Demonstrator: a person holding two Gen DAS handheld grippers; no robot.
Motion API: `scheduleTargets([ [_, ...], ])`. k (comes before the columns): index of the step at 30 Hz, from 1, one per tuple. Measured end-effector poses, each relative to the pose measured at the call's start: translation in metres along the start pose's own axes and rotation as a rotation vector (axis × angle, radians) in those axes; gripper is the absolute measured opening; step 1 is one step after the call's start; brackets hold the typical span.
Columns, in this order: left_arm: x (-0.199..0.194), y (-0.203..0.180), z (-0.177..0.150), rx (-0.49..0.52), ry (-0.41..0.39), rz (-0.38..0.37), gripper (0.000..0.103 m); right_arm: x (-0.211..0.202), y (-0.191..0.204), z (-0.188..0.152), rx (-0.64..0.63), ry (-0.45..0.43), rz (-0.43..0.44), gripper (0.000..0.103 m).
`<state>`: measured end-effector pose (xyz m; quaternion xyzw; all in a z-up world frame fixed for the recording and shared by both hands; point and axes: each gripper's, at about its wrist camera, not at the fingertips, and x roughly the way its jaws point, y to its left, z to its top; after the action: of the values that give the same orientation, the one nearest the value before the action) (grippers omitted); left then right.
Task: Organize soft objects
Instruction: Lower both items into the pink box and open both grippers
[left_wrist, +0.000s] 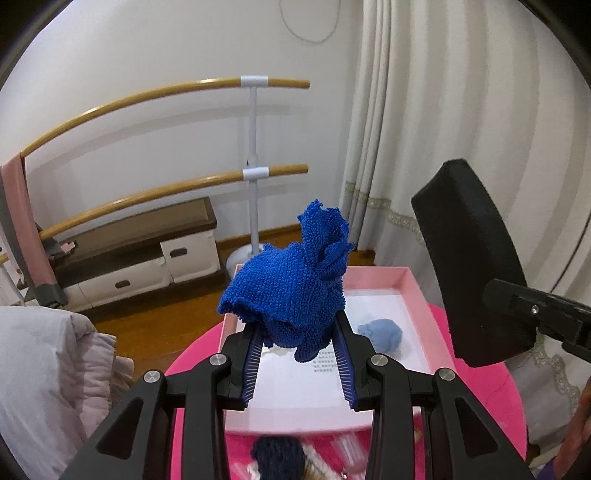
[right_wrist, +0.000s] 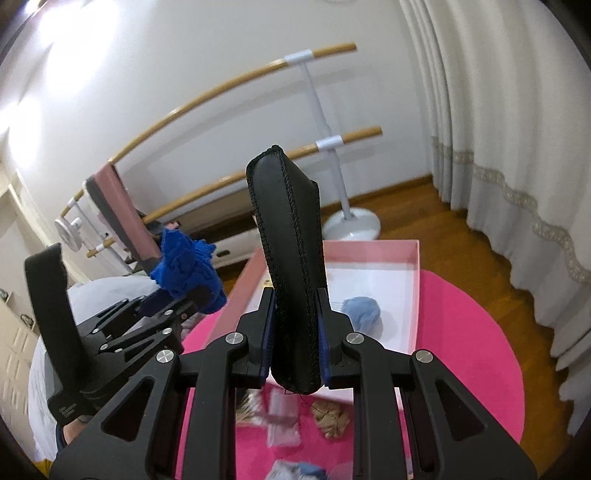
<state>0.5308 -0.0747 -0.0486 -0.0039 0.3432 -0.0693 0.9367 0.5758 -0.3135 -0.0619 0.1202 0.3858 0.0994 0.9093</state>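
My left gripper (left_wrist: 299, 332) is shut on a bright blue knitted cloth (left_wrist: 291, 284), which bunches up above its fingertips over the near left part of a pink box (left_wrist: 417, 291). The same blue cloth (right_wrist: 184, 266) and left gripper (right_wrist: 177, 301) show at the left of the right wrist view. My right gripper (right_wrist: 295, 317) is shut on a black stitched leather case (right_wrist: 291, 266), held upright above the pink box (right_wrist: 413, 266); the black case (left_wrist: 469, 266) also stands at the right of the left wrist view. A light blue soft ball (left_wrist: 380, 334) (right_wrist: 360, 312) lies in the box.
The box rests on a round pink table (right_wrist: 461, 332). On the table near me lie a dark knitted item (left_wrist: 277, 454), a tan knot-shaped item (right_wrist: 330, 419) and blurred clear packets (right_wrist: 282, 424). A wooden ballet barre (left_wrist: 255, 170), a low cabinet (left_wrist: 147, 258), curtains (right_wrist: 517, 147) and grey bedding (left_wrist: 44, 369) surround it.
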Motion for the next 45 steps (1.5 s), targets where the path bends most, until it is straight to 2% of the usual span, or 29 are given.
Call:
scheduleTargets([
  [10, 0.104, -0.012, 0.038, 0.015, 0.096, -0.02, 0.034, 0.053, -0.054, 0.006, 0.132, 0.087, -0.057, 0.019],
  [17, 0.145, -0.022, 0.051, 0.016, 0.131, -0.03, 0.034, 0.074, -0.076, 0.004, 0.174, 0.127, -0.1, 0.019],
  [23, 0.176, -0.029, 0.059, 0.031, 0.183, -0.046, 0.041, 0.094, -0.09, 0.003, 0.206, 0.173, -0.138, 0.022],
  [24, 0.186, -0.03, 0.062, 0.035, 0.2, -0.048, 0.045, 0.096, -0.091, 0.004, 0.209, 0.178, -0.141, 0.024],
  [25, 0.19, -0.03, 0.063, 0.036, 0.208, -0.045, 0.048, 0.099, -0.093, 0.004, 0.214, 0.184, -0.143, 0.026],
  [27, 0.201, -0.029, 0.07, 0.031, 0.224, -0.032, 0.07, 0.099, -0.094, 0.005, 0.22, 0.184, -0.148, 0.043],
  [29, 0.202, -0.029, 0.073, 0.028, 0.206, 0.001, 0.081, 0.098, -0.093, 0.006, 0.218, 0.179, -0.147, 0.047],
  [31, 0.197, -0.03, 0.073, 0.031, 0.183, 0.01, 0.086, 0.093, -0.092, 0.005, 0.219, 0.168, -0.14, 0.051],
  [32, 0.194, -0.031, 0.071, 0.03, 0.177, 0.009, 0.091, 0.09, -0.09, 0.005, 0.219, 0.159, -0.144, 0.062],
  [33, 0.191, -0.031, 0.072, 0.029, 0.168, 0.011, 0.094, 0.087, -0.088, 0.006, 0.219, 0.15, -0.141, 0.079],
  [34, 0.185, -0.032, 0.073, 0.033, 0.146, 0.02, 0.096, 0.084, -0.087, 0.005, 0.218, 0.142, -0.139, 0.087],
  [35, 0.181, -0.033, 0.076, 0.039, 0.126, 0.028, 0.099, 0.079, -0.084, 0.005, 0.219, 0.126, -0.139, 0.101],
  [36, 0.176, -0.033, 0.075, 0.044, 0.105, 0.037, 0.103, 0.074, -0.082, 0.005, 0.219, 0.115, -0.14, 0.103],
  [40, 0.15, -0.037, 0.076, 0.058, 0.035, 0.086, 0.103, 0.058, -0.072, 0.005, 0.217, 0.078, -0.147, 0.103],
  [45, 0.119, -0.04, 0.072, 0.036, -0.014, 0.092, 0.103, 0.03, -0.054, 0.001, 0.185, 0.013, -0.166, 0.103],
])
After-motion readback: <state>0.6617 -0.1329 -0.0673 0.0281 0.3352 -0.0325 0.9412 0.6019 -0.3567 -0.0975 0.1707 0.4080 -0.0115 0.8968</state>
